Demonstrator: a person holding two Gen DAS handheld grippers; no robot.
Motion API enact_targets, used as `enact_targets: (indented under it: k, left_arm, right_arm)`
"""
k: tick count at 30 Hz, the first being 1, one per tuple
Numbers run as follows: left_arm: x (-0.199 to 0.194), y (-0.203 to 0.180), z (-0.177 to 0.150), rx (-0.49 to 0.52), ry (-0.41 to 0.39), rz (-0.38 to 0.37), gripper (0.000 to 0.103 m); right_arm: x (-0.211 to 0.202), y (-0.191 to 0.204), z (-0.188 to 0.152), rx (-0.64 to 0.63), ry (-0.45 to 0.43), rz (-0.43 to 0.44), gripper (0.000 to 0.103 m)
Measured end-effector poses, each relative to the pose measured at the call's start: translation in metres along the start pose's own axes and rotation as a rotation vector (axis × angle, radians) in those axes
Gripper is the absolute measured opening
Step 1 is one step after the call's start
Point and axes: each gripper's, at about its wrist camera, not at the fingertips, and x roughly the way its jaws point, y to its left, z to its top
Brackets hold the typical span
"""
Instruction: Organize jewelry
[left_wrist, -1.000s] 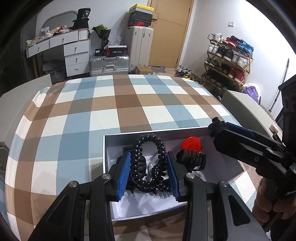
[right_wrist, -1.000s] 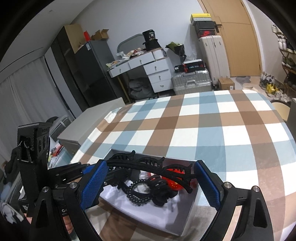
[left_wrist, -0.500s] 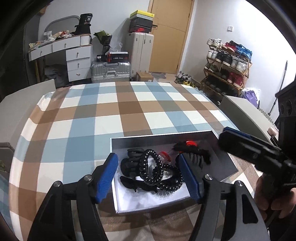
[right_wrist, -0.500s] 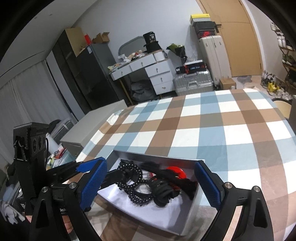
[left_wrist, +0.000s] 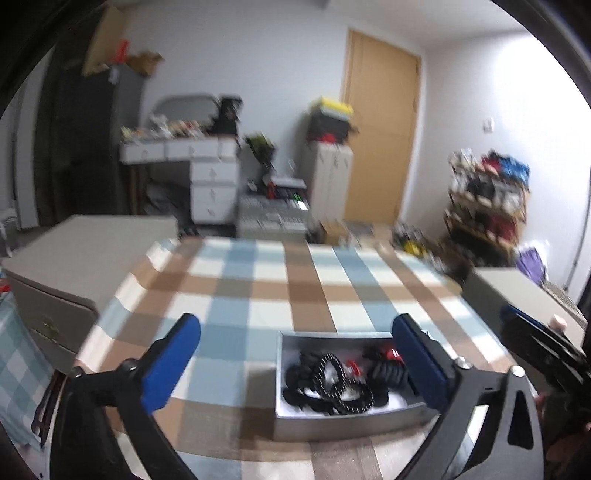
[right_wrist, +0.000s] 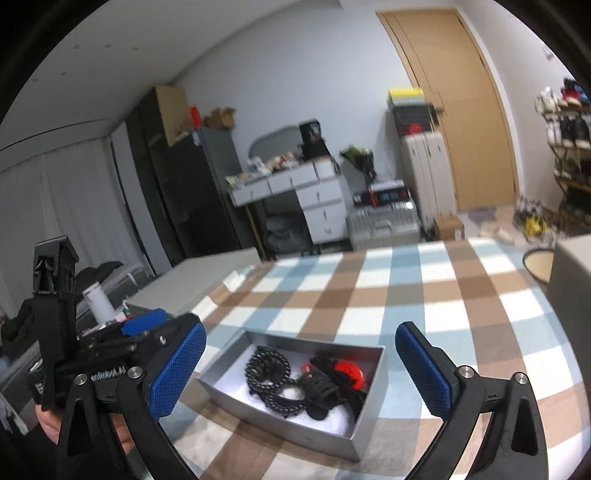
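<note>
A grey box (left_wrist: 332, 424) sits on the checked tablecloth, holding black coiled bands (left_wrist: 332, 380), black claw clips and a red piece (left_wrist: 388, 352). My left gripper (left_wrist: 293, 332) hangs behind and above the box, its jaws opening wide with nothing between the blue pads. In the right wrist view the same box (right_wrist: 280, 421) lies below my right gripper (right_wrist: 301, 332), whose jaws are also opening and hold nothing. The coiled bands (right_wrist: 267, 373), a black claw clip (right_wrist: 321, 391) and the red piece (right_wrist: 347, 371) rest inside. The left gripper (right_wrist: 144, 321) shows at the left.
The checked table (left_wrist: 258, 295) stretches away beyond the box. Grey cabinets stand at its left (left_wrist: 74, 251) and right (left_wrist: 517, 288). A dresser, suitcases, a door and a shoe rack line the far wall. A person's hand (right_wrist: 48, 421) holds the left gripper.
The left gripper let go of the black coiled band, which now lies in the box. Both grippers spread wider and drew back and up from the box. The view is blurred by motion.
</note>
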Motion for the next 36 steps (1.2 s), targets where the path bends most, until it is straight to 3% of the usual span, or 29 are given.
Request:
enact_targets:
  k: [2, 6, 14, 18, 25, 36]
  left_arm:
    - [-0.013, 0.001, 0.001, -0.007, -0.071, 0.039, 0.102]
    - [-0.024, 0.004, 0.003, -0.014, -0.124, 0.082, 0.102]
    - [-0.042, 0.003, -0.007, -0.006, -0.246, 0.183, 0.102]
    - [-0.040, 0.009, -0.017, -0.011, -0.254, 0.203, 0.102]
    - [-0.036, 0.008, -0.031, 0.029, -0.271, 0.219, 0.102]
    - [-0.013, 0.001, -0.049, 0.062, -0.156, 0.199, 0.102]
  right_arm:
    - [-0.012, 0.006, 0.001, -0.025, -0.047, 0.012, 0.103]
    - [-0.034, 0.019, 0.002, -0.096, -0.150, 0.020, 0.103]
    - [-0.058, 0.037, -0.004, -0.193, -0.250, 0.002, 0.103]
    - [-0.065, 0.041, -0.013, -0.228, -0.282, -0.017, 0.103]
    - [-0.054, 0.037, -0.035, -0.256, -0.242, -0.056, 0.103]
    - [-0.028, 0.023, -0.051, -0.243, -0.112, -0.092, 0.103]
